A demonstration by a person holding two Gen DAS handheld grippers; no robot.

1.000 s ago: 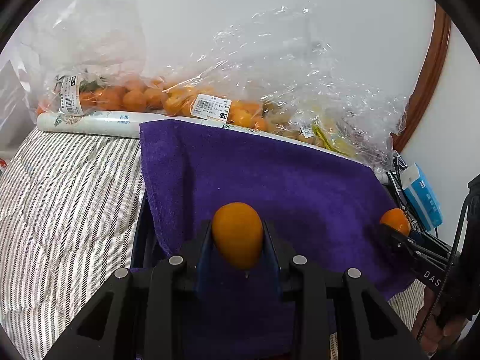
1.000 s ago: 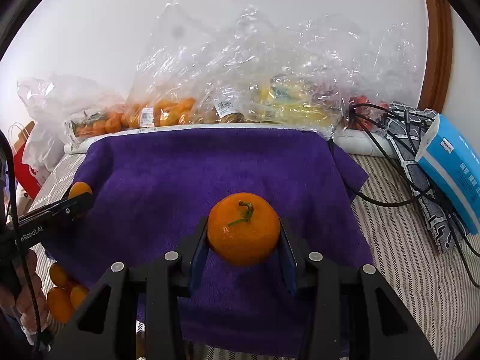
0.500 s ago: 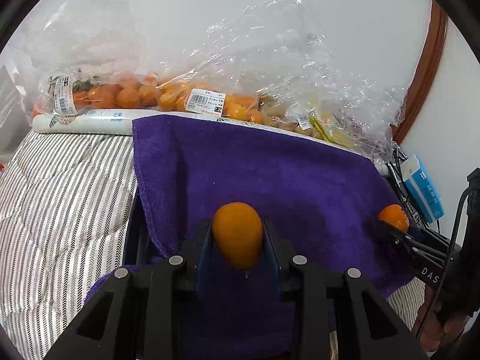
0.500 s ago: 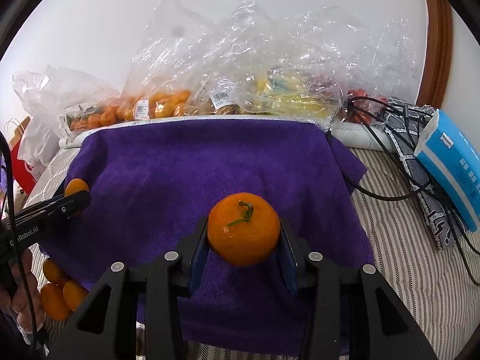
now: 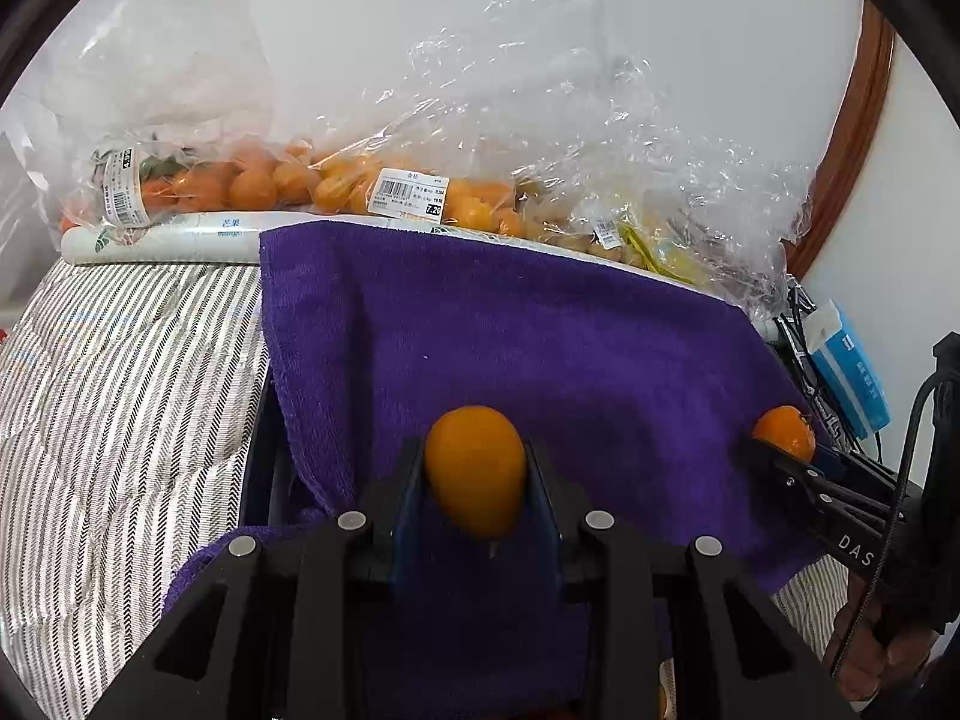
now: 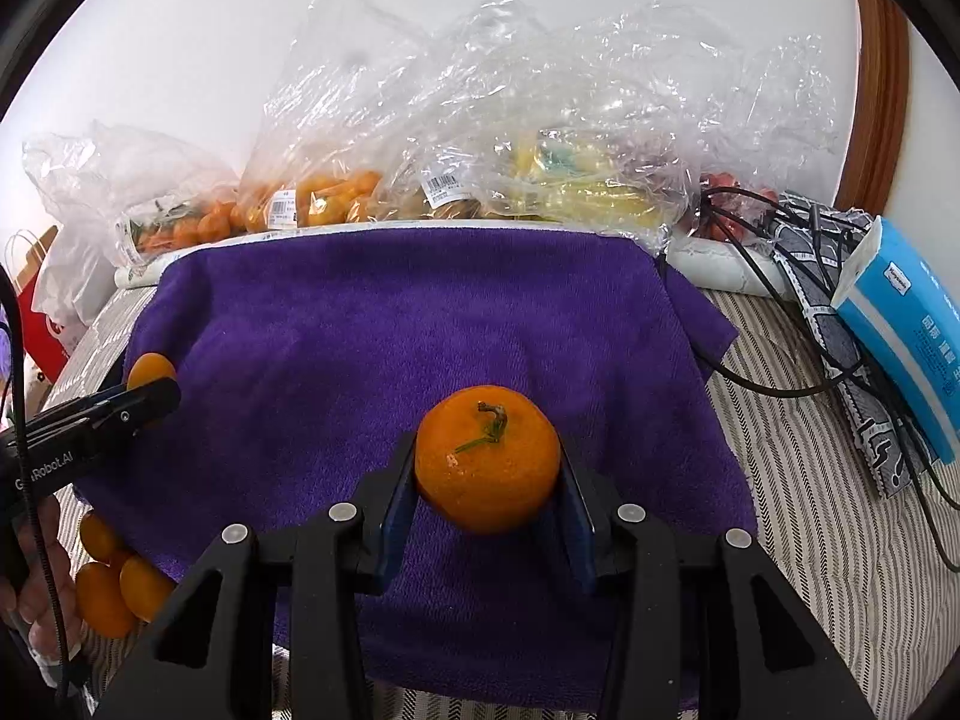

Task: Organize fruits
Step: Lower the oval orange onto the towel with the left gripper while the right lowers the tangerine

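A purple towel (image 5: 540,330) (image 6: 390,324) is spread over the striped bed. My left gripper (image 5: 475,462) is shut on a small oval kumquat (image 5: 474,480), held just above the towel's near left part. My right gripper (image 6: 487,468) is shut on a round tangerine (image 6: 487,450) with a short stem, over the towel's near middle. In the left wrist view, the right gripper (image 5: 780,450) and its tangerine (image 5: 785,429) show at the towel's right edge. In the right wrist view, the left gripper (image 6: 150,393) and its kumquat (image 6: 150,367) show at the left edge.
Clear plastic bags of orange fruit (image 5: 282,180) and yellow fruit (image 6: 570,192) lie along the wall behind the towel. Several loose kumquats (image 6: 111,576) sit off the towel's near left corner. A blue tissue pack (image 6: 906,324) and black cables (image 6: 780,384) lie to the right.
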